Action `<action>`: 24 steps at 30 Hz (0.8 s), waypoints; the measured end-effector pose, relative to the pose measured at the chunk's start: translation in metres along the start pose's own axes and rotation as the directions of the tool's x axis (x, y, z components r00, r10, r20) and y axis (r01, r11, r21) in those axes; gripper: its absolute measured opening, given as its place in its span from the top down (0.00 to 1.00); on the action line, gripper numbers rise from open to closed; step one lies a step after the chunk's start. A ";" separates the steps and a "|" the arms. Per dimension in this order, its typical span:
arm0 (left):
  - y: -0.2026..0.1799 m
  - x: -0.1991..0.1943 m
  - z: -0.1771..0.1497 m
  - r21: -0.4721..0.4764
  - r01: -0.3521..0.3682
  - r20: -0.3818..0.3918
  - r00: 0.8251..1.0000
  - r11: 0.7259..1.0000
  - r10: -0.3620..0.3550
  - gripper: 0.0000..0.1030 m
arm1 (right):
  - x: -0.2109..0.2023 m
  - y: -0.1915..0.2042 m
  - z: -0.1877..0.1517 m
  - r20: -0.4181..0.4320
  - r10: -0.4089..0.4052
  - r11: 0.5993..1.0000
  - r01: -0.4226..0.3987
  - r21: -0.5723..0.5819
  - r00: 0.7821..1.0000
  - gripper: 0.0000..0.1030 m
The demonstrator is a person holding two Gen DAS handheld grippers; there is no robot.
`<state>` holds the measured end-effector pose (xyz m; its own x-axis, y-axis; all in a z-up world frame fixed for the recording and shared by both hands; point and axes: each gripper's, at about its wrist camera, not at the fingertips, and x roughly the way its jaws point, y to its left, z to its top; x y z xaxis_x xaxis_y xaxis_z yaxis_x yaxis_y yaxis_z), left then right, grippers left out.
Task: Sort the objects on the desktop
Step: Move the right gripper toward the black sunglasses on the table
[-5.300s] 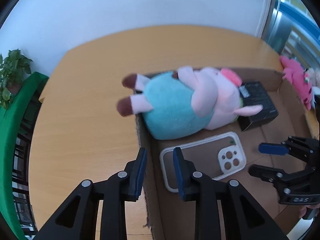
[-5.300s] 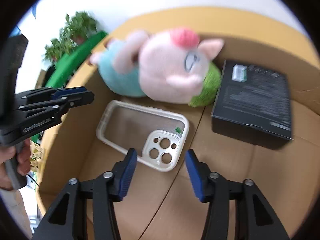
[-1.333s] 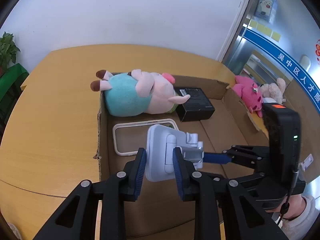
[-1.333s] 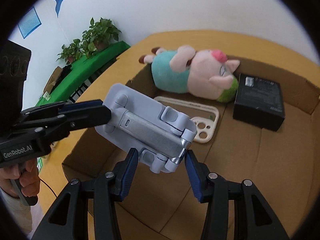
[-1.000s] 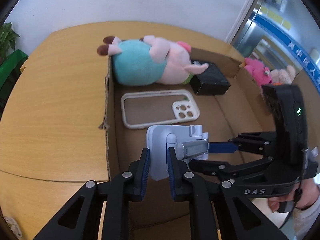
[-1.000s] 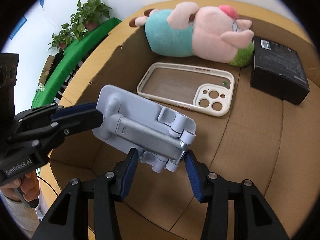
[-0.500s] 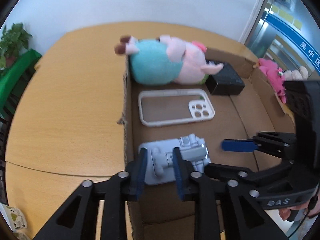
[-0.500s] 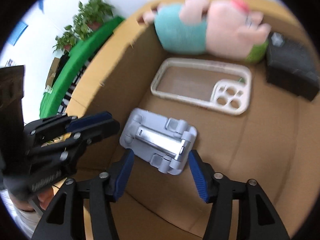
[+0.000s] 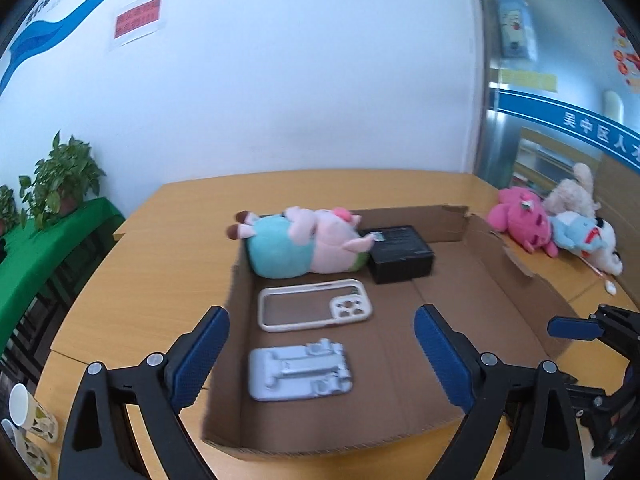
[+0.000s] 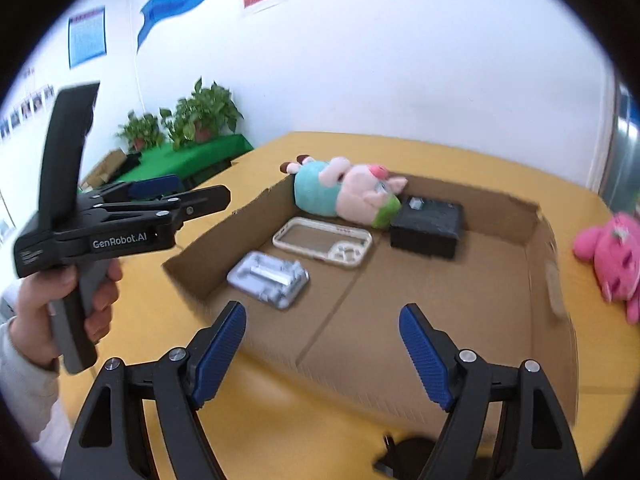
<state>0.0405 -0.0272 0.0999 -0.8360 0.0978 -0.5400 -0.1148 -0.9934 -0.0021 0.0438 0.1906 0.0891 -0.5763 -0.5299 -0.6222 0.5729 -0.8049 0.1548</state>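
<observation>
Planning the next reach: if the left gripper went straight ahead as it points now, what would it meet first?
Probably the phone case in the box, the left gripper being open above the stand; depth is unclear.

four plush toys [image 9: 308,246], one phone case [image 9: 316,310], one phone stand [image 9: 300,374], one black box [image 9: 400,258]

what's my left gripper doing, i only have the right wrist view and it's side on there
observer: the left gripper is open and empty, its jaws spread wide.
operator: anything on the table left of the box
observer: yes, two paper cups at the near left edge of the table, outside the cardboard box.
operator: is the pink toy alone out there
observer: no, a beige plush and a blue and white plush lie right beside the pink plush.
</observation>
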 end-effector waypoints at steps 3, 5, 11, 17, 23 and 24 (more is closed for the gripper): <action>-0.019 -0.009 -0.012 0.020 0.057 0.012 0.998 0.998 -0.057 0.08 | -0.018 -0.033 -0.033 -0.036 0.057 0.997 -0.055 0.060 0.998 0.23; -0.029 -0.013 -0.021 0.025 0.082 0.005 0.997 0.996 -0.082 0.08 | -0.031 -0.062 -0.062 -0.068 0.081 0.991 -0.073 0.114 0.994 0.23; -0.052 -0.010 -0.054 0.025 0.121 -0.057 0.991 0.992 -0.119 0.08 | -0.034 -0.122 -0.103 -0.153 0.014 0.983 0.014 0.184 0.988 0.23; -0.053 -0.001 -0.077 0.009 0.107 -0.128 0.986 0.994 -0.105 0.08 | -0.002 -0.135 -0.113 -0.196 0.059 0.975 -0.015 0.221 0.979 0.23; -0.038 -0.003 -0.093 -0.049 0.192 -0.156 0.968 0.980 -0.197 0.08 | -0.004 -0.056 -0.131 -0.230 0.172 0.983 -0.151 0.105 0.958 0.21; -0.036 -0.001 -0.096 -0.058 0.203 -0.168 0.963 0.978 -0.209 0.08 | -0.008 -0.046 -0.131 -0.222 0.169 0.985 -0.155 0.079 0.960 0.21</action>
<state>0.0971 0.0025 0.0203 -0.6913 0.2921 -0.6609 -0.2506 -0.9548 -0.1599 0.0983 0.2670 -0.0141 -0.3278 -0.5854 -0.7415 0.6070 -0.7319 0.3095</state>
